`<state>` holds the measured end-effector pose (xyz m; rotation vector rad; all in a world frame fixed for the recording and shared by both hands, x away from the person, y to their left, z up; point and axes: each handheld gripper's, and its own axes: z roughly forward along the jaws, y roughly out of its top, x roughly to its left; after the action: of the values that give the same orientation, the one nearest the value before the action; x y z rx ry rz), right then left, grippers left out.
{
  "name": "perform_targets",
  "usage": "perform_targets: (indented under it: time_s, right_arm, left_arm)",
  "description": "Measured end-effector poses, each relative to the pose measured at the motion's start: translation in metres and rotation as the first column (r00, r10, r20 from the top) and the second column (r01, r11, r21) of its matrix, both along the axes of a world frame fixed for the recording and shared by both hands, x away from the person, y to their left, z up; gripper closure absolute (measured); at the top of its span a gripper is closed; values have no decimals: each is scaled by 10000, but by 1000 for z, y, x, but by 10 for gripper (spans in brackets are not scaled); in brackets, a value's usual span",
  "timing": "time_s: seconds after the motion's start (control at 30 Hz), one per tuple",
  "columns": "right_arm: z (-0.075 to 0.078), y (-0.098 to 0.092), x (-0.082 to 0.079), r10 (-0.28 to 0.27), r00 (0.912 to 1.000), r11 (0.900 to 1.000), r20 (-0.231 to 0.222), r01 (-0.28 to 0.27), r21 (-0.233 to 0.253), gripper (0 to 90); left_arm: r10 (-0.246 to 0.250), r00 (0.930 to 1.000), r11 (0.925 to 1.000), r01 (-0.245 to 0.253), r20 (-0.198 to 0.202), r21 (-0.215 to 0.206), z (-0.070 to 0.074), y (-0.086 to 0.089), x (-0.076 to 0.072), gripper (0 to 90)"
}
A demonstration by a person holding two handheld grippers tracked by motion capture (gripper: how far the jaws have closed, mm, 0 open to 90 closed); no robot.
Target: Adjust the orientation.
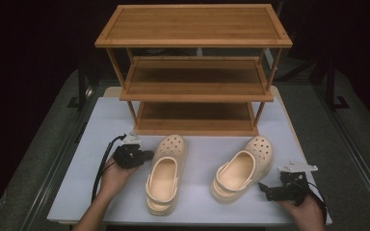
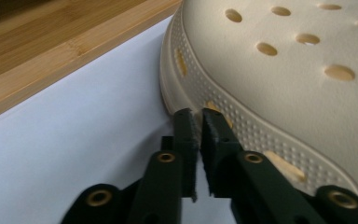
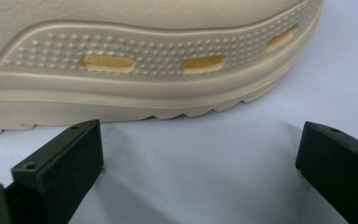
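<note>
Two cream clogs lie on the white table [image 1: 198, 154], toes towards the shelf. The left clog [image 1: 165, 174] has my left gripper [image 1: 149, 155] just beside its left flank. In the left gripper view that gripper [image 2: 200, 119] is shut with nothing between its jaws, its tips right at the clog's [image 2: 284, 70] dotted side wall. The right clog [image 1: 244, 168] lies turned a little to the right. My right gripper [image 1: 263, 188] sits low by its heel-side flank. In the right gripper view it [image 3: 200, 144] is open wide, facing the clog's [image 3: 144, 60] side and sole from a short distance.
A three-tier bamboo shelf [image 1: 192, 91] stands at the back of the table, all its tiers bare; its bottom board [image 2: 51, 42] lies close to the left clog's toe. Bare table shows between the clogs and along the front edge. Dark floor surrounds the table.
</note>
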<state>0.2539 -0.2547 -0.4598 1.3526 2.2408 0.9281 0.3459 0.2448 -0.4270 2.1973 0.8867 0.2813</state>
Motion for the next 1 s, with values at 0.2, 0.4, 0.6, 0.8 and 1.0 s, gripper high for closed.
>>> perform_targets:
  time_s: [0.2,0.4,0.6,0.8,1.0]
  right_arm:
    - [0,0,0,6,10000,10000,-2,-6,3,2]
    - [0,0,0,-3,10000,10000,-16,3,0,2]
    - [0,0,0,-5,10000,10000,-13,5,-4,2]
    - [0,0,0,-11,10000,10000,-13,11,-4,2]
    - [0,0,0,-8,10000,10000,-17,8,-4,2]
  left_arm:
    - [59,10000,9996,-60,-41,-273,13,9,-11,641]
    - [-17,10000,9956,24,70,-942,32,22,-33,548]
    - [-396,9991,9880,411,133,-1492,41,22,-54,498]
    - [-941,9952,9853,968,254,-1406,40,0,-59,476]
    - [-913,9948,9916,950,455,-876,32,-15,-56,504]
